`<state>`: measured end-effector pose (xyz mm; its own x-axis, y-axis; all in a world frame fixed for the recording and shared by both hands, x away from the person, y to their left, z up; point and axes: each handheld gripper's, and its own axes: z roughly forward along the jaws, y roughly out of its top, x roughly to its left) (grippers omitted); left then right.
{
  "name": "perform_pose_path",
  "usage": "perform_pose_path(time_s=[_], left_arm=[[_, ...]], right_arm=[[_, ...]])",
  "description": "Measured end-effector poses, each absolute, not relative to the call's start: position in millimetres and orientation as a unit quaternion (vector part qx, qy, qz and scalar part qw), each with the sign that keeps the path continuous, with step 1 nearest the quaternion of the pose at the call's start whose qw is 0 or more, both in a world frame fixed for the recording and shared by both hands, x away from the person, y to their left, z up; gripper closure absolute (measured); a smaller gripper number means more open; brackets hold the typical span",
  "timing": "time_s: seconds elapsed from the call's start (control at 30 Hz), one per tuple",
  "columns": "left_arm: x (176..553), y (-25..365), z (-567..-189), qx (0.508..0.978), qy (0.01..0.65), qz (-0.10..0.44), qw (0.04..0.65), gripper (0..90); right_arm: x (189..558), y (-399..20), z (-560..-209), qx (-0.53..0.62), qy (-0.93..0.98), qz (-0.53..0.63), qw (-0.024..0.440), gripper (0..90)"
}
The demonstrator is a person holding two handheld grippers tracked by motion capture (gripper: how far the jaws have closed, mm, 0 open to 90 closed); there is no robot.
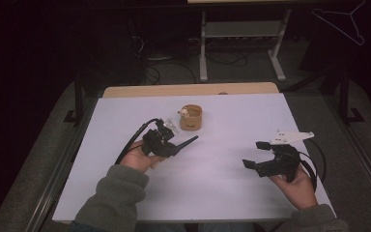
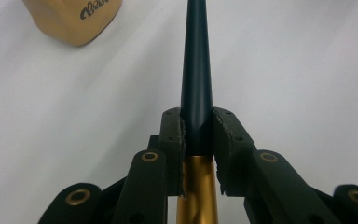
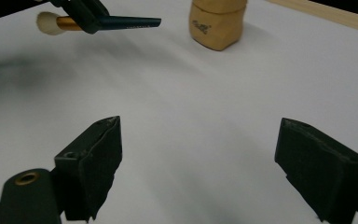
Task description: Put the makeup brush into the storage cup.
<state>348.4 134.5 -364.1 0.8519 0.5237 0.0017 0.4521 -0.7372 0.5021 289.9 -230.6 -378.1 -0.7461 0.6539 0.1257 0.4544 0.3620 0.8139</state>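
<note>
Brush (image 2: 196, 70), with a tapering matte dark-blue handle, shiny gold ferrule and soft pale bristle tuft, is clamped between the left gripper (image 2: 198, 135) pads at the tabletop's (image 1: 222, 183) 9 o'clock side. Toward 12 o'clock stands a rounded tan holder (image 1: 191, 118) with dark lettering. The right gripper (image 3: 198, 168), jaws apart, hovers at 4 o'clock over the smooth white sheet; dark floor and metal table legs (image 1: 204, 48) lie beyond.

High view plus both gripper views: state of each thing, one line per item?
left gripper: shut on the brush, held above the table.
brush: clamped at its handle, roughly level, dark handle end pointing forward, bristles behind the jaws.
right gripper: open, nothing between the jaws.
tan holder: upright on the table, apart from both grippers, something small and pale at its rim.
white table: bears the holder.
</note>
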Motion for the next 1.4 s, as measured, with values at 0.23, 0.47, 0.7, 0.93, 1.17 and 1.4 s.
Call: perform_pose_path(time_s=[0.23,0.47,0.7,0.93,1.17,1.4], left_arm=[[330.0,142.2,-363.8,0.929,0.249,0.076,0.262,74.5],[314.4,143.1,-365.7,0.933,0.226,0.074,0.272,74.5],[303.6,139.4,-369.8,0.942,0.199,0.065,0.264,74.5],[295.7,133.1,-371.3,0.948,0.181,0.055,0.258,74.5],[285.6,123.1,-368.6,0.952,0.150,0.046,0.263,74.5],[279.8,115.0,-371.7,0.956,0.125,0.029,0.264,74.5]], right_arm=[[298.5,-218.0,-356.3,0.295,0.841,0.439,0.109,14.5],[307.2,-191.2,-342.6,0.253,0.866,0.421,0.095,16.6],[313.1,-159.3,-350.9,0.211,0.891,0.396,0.071,17.5],[311.6,-139.9,-360.7,0.180,0.902,0.390,0.055,17.6],[302.2,-128.3,-368.5,0.143,0.914,0.376,0.044,21.4],[296.0,-116.4,-374.4,0.095,0.925,0.367,0.043,28.6]])
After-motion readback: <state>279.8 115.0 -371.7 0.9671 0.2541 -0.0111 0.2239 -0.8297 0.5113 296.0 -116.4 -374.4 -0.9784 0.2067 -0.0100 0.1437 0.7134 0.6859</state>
